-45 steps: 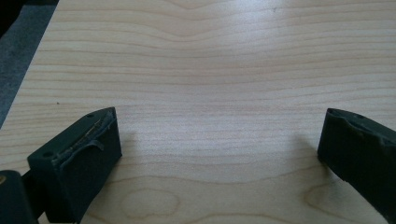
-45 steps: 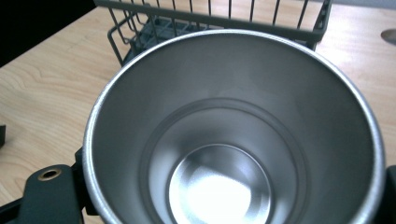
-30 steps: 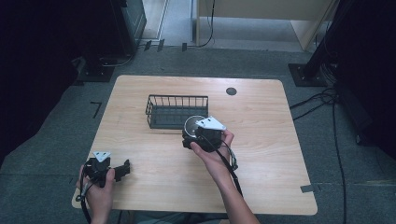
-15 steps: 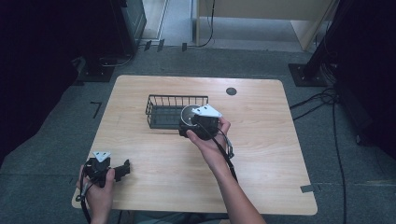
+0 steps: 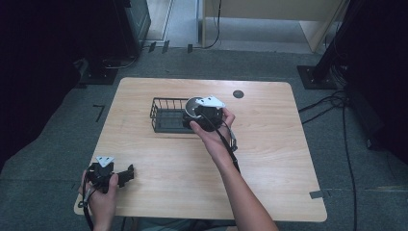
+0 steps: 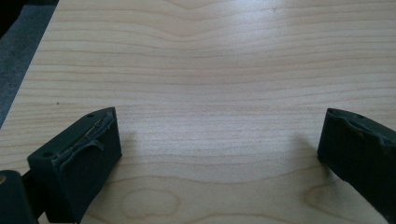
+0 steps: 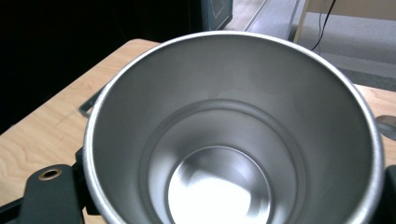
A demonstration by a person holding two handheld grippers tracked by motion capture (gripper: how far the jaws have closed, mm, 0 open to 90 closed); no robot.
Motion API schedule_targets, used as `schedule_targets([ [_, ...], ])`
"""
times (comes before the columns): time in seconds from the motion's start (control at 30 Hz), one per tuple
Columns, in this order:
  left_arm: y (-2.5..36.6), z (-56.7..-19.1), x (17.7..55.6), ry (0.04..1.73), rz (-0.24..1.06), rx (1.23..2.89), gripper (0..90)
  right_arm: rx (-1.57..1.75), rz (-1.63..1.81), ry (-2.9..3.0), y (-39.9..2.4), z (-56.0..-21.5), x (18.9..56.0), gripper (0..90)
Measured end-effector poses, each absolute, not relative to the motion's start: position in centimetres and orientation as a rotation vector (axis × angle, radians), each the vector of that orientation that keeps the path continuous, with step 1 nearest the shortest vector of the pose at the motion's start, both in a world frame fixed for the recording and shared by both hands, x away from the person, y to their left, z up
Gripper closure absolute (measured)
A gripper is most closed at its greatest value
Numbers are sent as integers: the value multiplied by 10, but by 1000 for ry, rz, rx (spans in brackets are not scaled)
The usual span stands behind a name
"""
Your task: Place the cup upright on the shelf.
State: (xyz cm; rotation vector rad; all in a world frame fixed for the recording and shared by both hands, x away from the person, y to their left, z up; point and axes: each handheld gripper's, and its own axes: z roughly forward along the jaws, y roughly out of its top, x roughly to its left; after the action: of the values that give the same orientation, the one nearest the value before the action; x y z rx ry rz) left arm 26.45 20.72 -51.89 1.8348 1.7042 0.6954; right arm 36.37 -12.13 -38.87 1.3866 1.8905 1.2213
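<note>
My right claw (image 5: 193, 115) holds the cup (image 5: 193, 105) over the basket (image 5: 163, 115) at frame centre; my left claw (image 5: 126, 174) rests on the table (image 5: 269, 159), lower left.

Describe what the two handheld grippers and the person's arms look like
Both the left gripper and the right gripper are black, each topped by a grey three-cornered plate and trailing a black cable. The left's jaws are blocky, with worn, scuffed pad edges in its own view. The forearms show no sleeves.
</note>
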Motion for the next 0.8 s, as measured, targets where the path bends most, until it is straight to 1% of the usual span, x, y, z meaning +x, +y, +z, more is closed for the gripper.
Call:
schedule_targets([
  [0.47,207,-519,265,1703,695,1837,0,1380,1244,1835,-111,-387,396,170],
  [0.8,207,-519,265,1704,695,1837,0,1417,1199,1821,-104,-400,418,170],
])
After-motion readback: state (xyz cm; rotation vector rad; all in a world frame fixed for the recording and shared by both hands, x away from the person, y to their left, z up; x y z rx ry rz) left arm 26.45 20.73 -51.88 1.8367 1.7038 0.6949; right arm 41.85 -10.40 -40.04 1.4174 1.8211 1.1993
